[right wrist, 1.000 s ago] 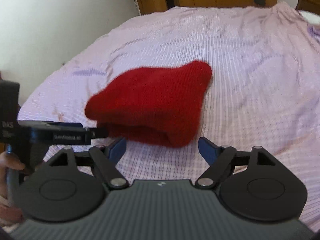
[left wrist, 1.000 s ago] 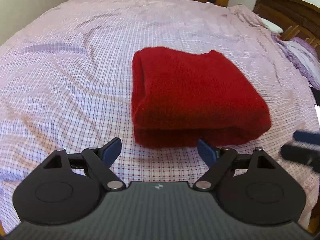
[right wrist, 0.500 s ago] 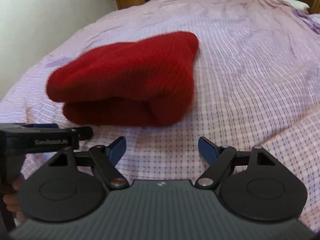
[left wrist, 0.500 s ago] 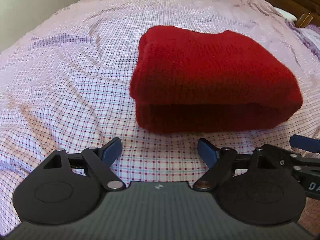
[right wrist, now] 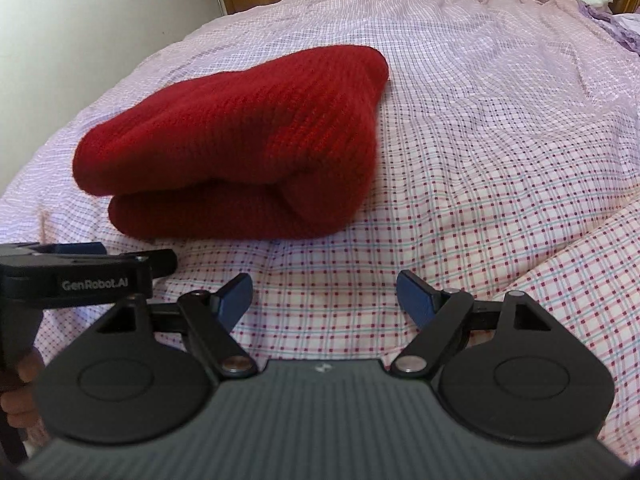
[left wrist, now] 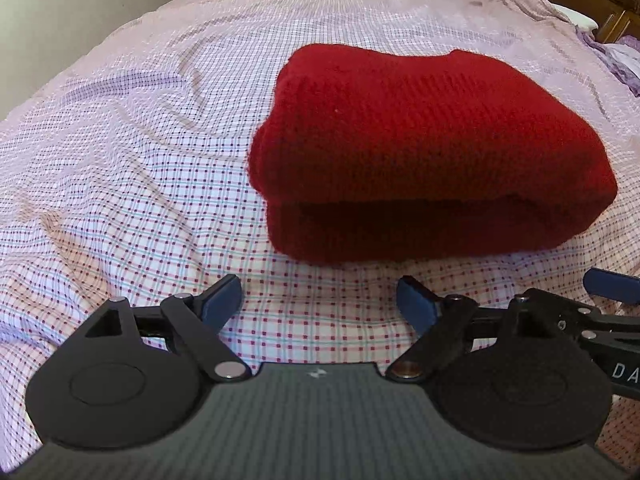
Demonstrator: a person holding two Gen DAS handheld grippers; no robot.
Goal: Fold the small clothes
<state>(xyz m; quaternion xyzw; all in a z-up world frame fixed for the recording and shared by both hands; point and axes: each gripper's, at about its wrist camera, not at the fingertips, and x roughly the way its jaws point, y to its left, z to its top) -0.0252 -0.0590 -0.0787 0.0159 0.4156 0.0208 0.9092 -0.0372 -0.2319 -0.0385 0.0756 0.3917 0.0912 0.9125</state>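
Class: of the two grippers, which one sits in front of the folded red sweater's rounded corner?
The right gripper; the sweater's corner lies ahead of it, while the left gripper faces its long edge.

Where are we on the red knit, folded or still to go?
Done: the red knit lies on the bed sheet already doubled over, two layers stacked with the fold line facing the cameras. In hand: nothing. The left gripper and right gripper are both open, just short of its near edge, touching nothing. Left: perhaps one more fold or a tidy-up; no other clothes are clearly waiting.
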